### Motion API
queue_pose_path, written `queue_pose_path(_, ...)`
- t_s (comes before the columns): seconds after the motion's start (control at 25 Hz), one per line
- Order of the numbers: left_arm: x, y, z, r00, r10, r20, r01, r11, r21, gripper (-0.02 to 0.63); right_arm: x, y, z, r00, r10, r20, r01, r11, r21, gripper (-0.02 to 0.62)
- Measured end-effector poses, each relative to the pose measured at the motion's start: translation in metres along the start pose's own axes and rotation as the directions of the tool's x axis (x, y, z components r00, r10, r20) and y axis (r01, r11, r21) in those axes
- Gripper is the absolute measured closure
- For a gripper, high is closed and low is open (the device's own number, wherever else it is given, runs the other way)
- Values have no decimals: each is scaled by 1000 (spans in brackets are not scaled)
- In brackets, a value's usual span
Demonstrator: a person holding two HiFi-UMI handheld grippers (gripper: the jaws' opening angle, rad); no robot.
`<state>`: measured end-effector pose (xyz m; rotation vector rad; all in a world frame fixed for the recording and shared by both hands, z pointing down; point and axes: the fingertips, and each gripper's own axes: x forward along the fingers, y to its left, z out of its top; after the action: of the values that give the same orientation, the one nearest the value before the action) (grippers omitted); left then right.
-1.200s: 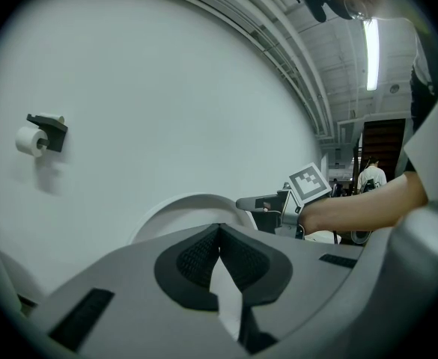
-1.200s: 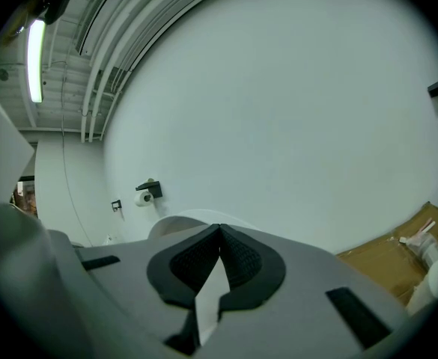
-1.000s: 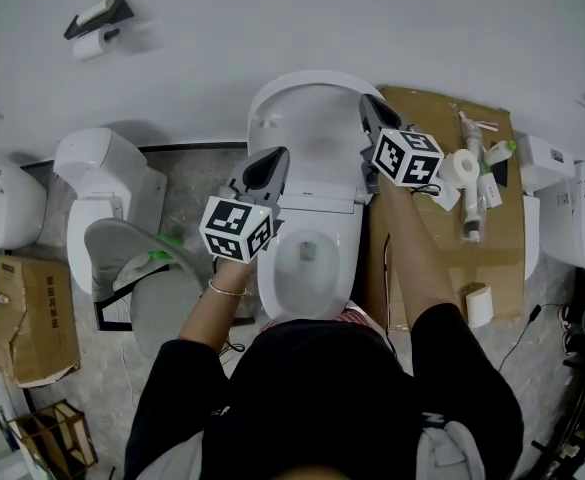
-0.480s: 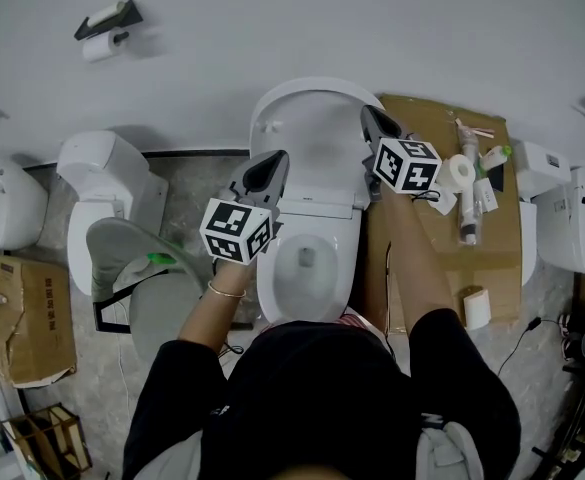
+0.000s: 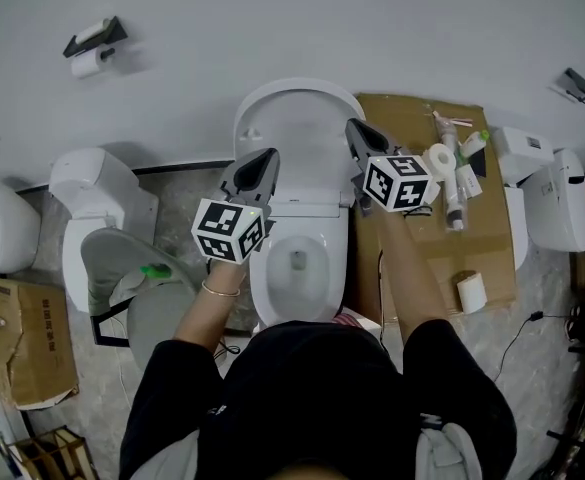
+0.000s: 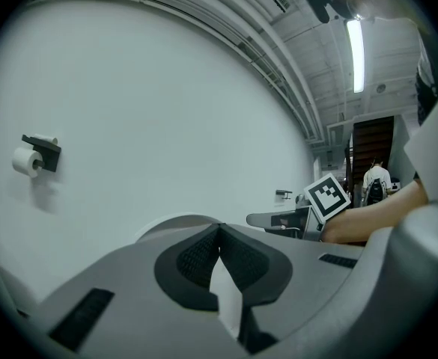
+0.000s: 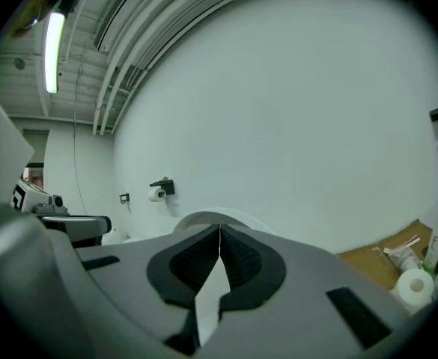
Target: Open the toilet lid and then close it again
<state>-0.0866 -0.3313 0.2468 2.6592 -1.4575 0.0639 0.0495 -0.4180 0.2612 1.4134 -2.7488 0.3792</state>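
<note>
The white toilet (image 5: 298,268) stands against the wall with its lid (image 5: 297,128) raised upright and the bowl showing. My left gripper (image 5: 270,155) is shut with nothing in it, its tips close by the lid's lower left edge. My right gripper (image 5: 351,125) is also shut and empty, its tips at the lid's right edge. Whether either one touches the lid I cannot tell. In the left gripper view the closed jaws (image 6: 219,227) point at the wall with the lid's rim (image 6: 175,221) behind them. The right gripper view shows its jaws (image 7: 219,230) closed below the lid's rim (image 7: 230,217).
A cardboard sheet (image 5: 427,238) lies right of the toilet with bottles and a tape roll (image 5: 440,160) on it. Other white toilets stand at left (image 5: 97,198) and right (image 5: 552,203). A grey seat (image 5: 142,288) lies on the floor at left. A paper-roll holder (image 5: 90,48) hangs on the wall.
The head view has shifted a little, so everything sits slightly further left. Both grippers stay shut beside the raised lid in about the same places.
</note>
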Motion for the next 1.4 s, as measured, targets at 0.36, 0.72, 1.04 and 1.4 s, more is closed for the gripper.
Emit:
queue_pose_path(0.36, -10, -27, 4, 999, -39, -1, 39, 999, 11, 601, -57, 35, 14, 996, 38, 81, -41, 999, 35, 575)
queue_pose_path(0.72, -10, -45, 10, 998, -61, 7, 61, 998, 11, 601, -94, 54, 21, 990, 80, 112, -84, 996, 32, 575)
queue_pose_path(1.04, -7, -57, 13, 997, -72, -15, 73, 997, 39, 601, -109, 57, 20, 991, 70, 118, -69, 998, -14, 575)
queue_pose_path(1.4, -4, -60, 20, 998, -68, 2, 68, 996, 60, 601, -111, 52, 18, 989, 71, 129, -72, 997, 7, 575)
